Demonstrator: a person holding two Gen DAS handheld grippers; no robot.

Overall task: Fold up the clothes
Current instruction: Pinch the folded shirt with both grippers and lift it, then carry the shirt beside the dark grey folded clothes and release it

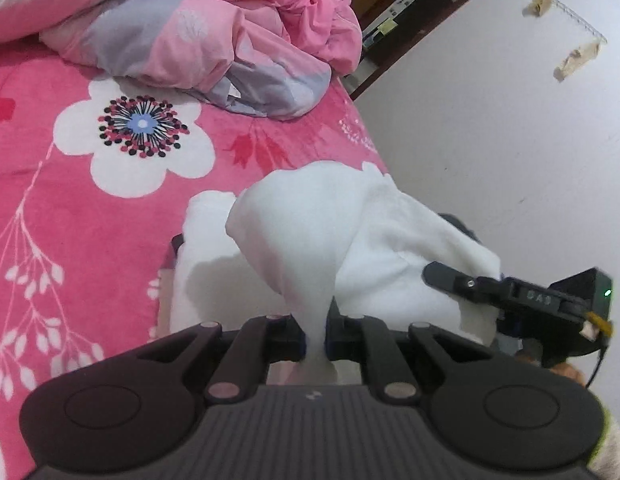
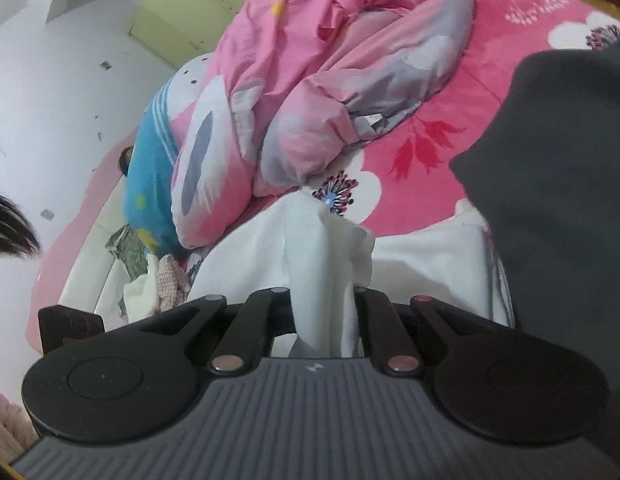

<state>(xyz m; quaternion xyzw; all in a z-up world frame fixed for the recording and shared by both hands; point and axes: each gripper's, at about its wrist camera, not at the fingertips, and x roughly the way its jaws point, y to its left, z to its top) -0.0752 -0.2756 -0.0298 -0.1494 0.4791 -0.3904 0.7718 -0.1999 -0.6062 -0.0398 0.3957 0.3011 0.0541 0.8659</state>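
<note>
While both claws pinch it, white garment (image 1: 310,240) bunched over the flowered pink bedspread (image 1: 70,200), left gripper (image 1: 315,334) clamped on one gathered edge, right gripper (image 2: 324,320) on another, crumpled pink quilt (image 1: 214,36) beyond the garment.

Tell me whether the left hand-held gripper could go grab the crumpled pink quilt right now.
Probably not as things stand. The left hand-held gripper is shut on the white garment, so its jaws are taken. The pink quilt lies farther up the flowered bed cover, with nothing between.
</note>
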